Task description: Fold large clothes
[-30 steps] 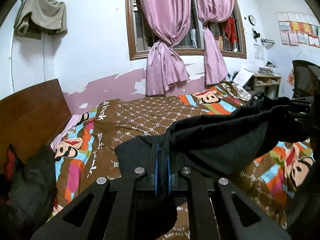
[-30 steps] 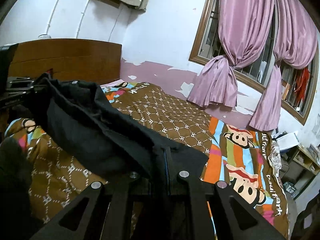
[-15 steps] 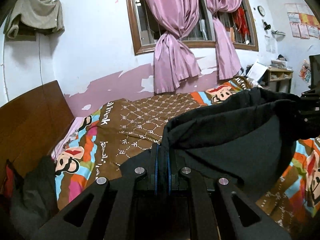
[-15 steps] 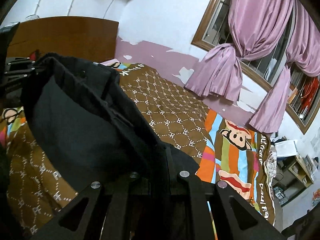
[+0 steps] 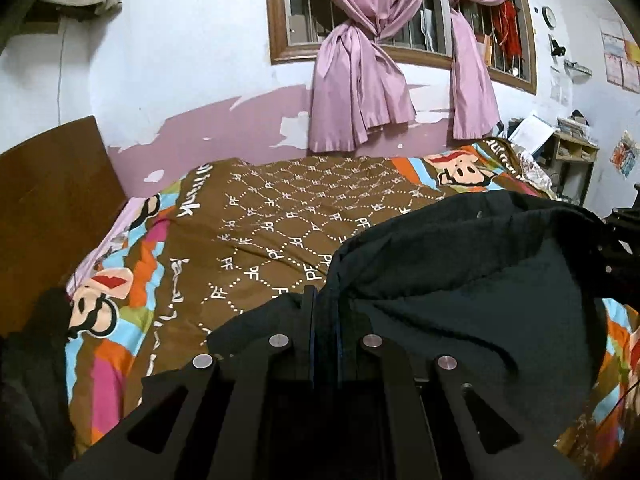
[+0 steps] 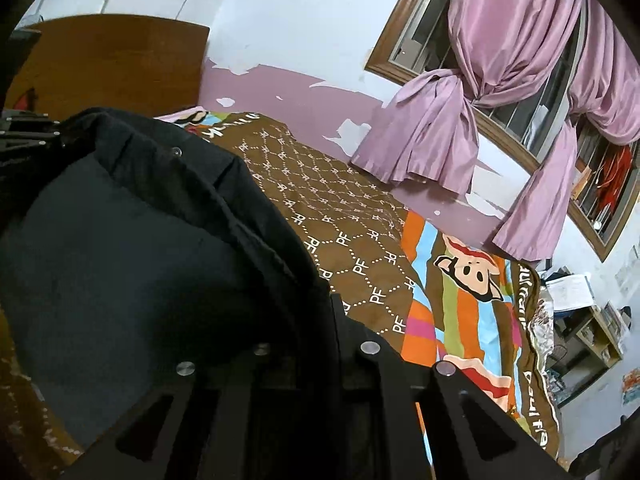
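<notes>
A large black garment (image 5: 460, 288) hangs stretched between both grippers above the bed. My left gripper (image 5: 323, 300) is shut on one corner of it, the cloth pinched between the blue pads. In the right wrist view the same black garment (image 6: 132, 240) sags to the left, and my right gripper (image 6: 332, 308) is shut on its other corner. Each view shows the other gripper at its edge: the right gripper (image 5: 624, 240) at the right edge of the left wrist view, the left gripper (image 6: 28, 136) at the left edge of the right wrist view.
Under the garment lies a brown and striped cartoon bedspread (image 5: 280, 216). A wooden headboard (image 5: 48, 208) stands at the left, with dark clothes (image 5: 28, 380) piled below it. Pink curtains (image 5: 356, 92) hang at the window. A small shelf (image 5: 568, 160) stands far right.
Both grippers have carried the garment forward over the bed and lower. The cloth now sags fuller between them and covers more of the bedspread.
</notes>
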The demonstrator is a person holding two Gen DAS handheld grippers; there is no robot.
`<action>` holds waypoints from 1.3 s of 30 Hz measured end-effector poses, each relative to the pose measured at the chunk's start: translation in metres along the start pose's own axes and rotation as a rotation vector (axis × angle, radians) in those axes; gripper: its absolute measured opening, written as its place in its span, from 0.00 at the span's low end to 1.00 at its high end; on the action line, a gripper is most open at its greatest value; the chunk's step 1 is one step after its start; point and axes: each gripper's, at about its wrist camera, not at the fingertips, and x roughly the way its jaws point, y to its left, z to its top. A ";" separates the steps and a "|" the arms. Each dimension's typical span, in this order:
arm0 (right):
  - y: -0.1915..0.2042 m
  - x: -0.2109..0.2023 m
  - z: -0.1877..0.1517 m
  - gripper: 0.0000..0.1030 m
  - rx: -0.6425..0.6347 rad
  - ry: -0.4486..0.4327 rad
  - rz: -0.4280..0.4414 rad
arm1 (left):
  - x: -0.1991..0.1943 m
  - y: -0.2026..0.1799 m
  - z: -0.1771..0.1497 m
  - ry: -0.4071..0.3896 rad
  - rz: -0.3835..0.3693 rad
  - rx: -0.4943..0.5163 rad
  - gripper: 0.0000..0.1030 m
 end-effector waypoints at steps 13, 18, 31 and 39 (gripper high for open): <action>0.000 0.069 -0.030 0.43 0.055 0.033 -0.033 | 0.076 0.014 -0.015 0.110 -0.041 -0.052 0.11; -0.024 0.055 -0.029 0.73 0.202 -0.039 -0.061 | 0.065 0.023 -0.008 0.063 0.008 -0.109 0.63; -0.025 -0.022 -0.049 0.97 0.401 -0.123 0.104 | -0.033 0.023 -0.010 -0.117 -0.032 -0.072 0.89; 0.026 -0.002 -0.086 0.97 0.379 0.054 0.289 | -0.025 -0.011 -0.073 0.069 -0.228 -0.037 0.90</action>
